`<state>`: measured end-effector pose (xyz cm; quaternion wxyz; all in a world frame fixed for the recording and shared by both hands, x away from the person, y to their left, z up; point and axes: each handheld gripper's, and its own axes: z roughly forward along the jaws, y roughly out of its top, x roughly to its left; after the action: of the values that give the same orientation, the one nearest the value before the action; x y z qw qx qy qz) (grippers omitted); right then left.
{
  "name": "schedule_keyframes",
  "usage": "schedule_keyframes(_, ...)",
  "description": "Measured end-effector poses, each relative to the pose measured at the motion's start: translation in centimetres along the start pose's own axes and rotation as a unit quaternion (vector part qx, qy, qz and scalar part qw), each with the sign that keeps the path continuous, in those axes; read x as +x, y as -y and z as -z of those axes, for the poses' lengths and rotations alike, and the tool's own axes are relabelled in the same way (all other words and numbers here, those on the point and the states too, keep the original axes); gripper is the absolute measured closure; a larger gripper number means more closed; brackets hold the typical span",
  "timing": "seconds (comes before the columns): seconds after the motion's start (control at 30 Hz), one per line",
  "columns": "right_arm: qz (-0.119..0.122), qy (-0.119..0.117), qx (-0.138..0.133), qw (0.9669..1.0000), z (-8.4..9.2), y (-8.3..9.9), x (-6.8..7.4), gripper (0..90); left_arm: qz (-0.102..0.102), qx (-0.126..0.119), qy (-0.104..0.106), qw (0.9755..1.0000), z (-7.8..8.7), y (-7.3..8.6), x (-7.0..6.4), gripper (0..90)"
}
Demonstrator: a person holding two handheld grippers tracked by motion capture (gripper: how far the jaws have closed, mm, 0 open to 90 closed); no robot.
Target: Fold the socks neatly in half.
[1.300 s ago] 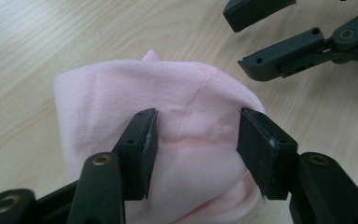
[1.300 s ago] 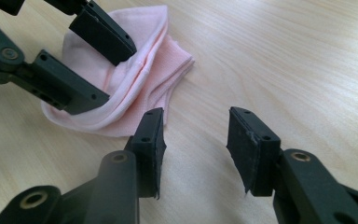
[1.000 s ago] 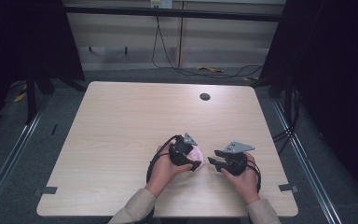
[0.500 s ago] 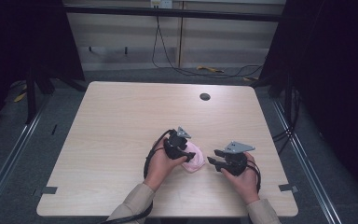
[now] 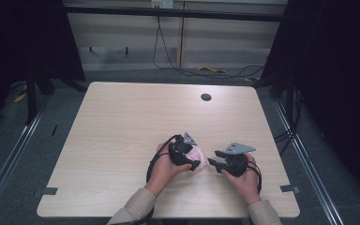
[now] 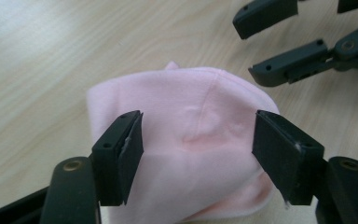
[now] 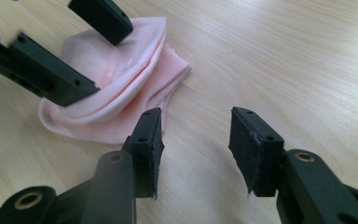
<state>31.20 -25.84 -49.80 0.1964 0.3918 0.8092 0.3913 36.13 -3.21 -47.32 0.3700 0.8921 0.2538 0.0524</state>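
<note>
A folded pink cloth (image 5: 198, 153) lies on the wooden table (image 5: 122, 122) near its front edge. My left gripper (image 5: 195, 162) leans over it, and its jaws have just been opening. In the left gripper view my left gripper (image 6: 198, 149) straddles the cloth (image 6: 191, 107), pads clear of the fabric. My right gripper (image 5: 213, 163) rests just right of the cloth, open, with bare wood between its fingers. In the right gripper view my right gripper (image 7: 196, 140) points past the cloth (image 7: 121, 79), with the left gripper's fingers (image 7: 51, 74) above it.
A small dark round hole (image 5: 206, 97) sits in the tabletop toward the far edge. Tape marks (image 5: 49, 191) lie at the front corners. Cables run along the floor behind the table, and dark curtains hang on both sides.
My left hand has shifted slightly to the left over the cloth, and more pink fabric now shows beside it. The right hand has stayed put.
</note>
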Motion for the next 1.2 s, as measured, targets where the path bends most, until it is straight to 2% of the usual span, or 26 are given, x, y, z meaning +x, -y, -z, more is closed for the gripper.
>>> schedule_keyframes(0.1,0.001,-0.002,-0.005,1.0,0.0,-0.1,0.1,51.1,0.017,-0.017,-0.011,0.9996,0.9,0.0,0.8,31.2)
schedule_keyframes(0.2,0.002,-0.003,-0.006,1.0,0.0,-0.2,0.2,50.1,0.047,-0.033,-0.03,0.9979,1.9,0.4,2.2,32.3)
schedule_keyframes(0.37,0.007,-0.014,-0.002,0.9999,-0.4,-0.4,0.8,47.2,0.061,-0.025,-0.047,0.9968,2.3,1.3,3.4,34.7)
schedule_keyframes(0.43,0.013,-0.017,0.003,0.9998,-0.6,-0.4,1.0,46.5,0.061,-0.019,-0.053,0.9965,2.2,1.6,3.7,36.2)
schedule_keyframes(0.53,0.024,-0.005,0.012,0.9996,-1.0,-0.5,1.0,45.0,0.059,-0.005,-0.05,0.997,1.7,2.1,3.8,36.9)
schedule_keyframes(0.73,0.033,0.005,0.009,0.9994,-1.7,-0.9,0.5,43.7,0.05,0.004,-0.041,0.9979,1.6,2.6,3.4,37.7)
schedule_keyframes(0.97,0.044,0.024,0.008,0.9987,-2.7,-1.8,0.3,41.7,0.037,0.026,-0.035,0.9984,1.8,3.1,2.8,38.1)
schedule_keyframes(1.17,0.043,0.02,0.011,0.9988,-3.6,-2.4,0.4,41.6,0.033,0.031,-0.03,0.9985,2.1,3.7,2.6,38.1)
schedule_keyframes(1.2,0.044,0.02,0.01,0.9988,-3.8,-2.6,0.5,41.5,0.038,0.03,-0.032,0.9983,2.1,3.8,2.6,38.1)
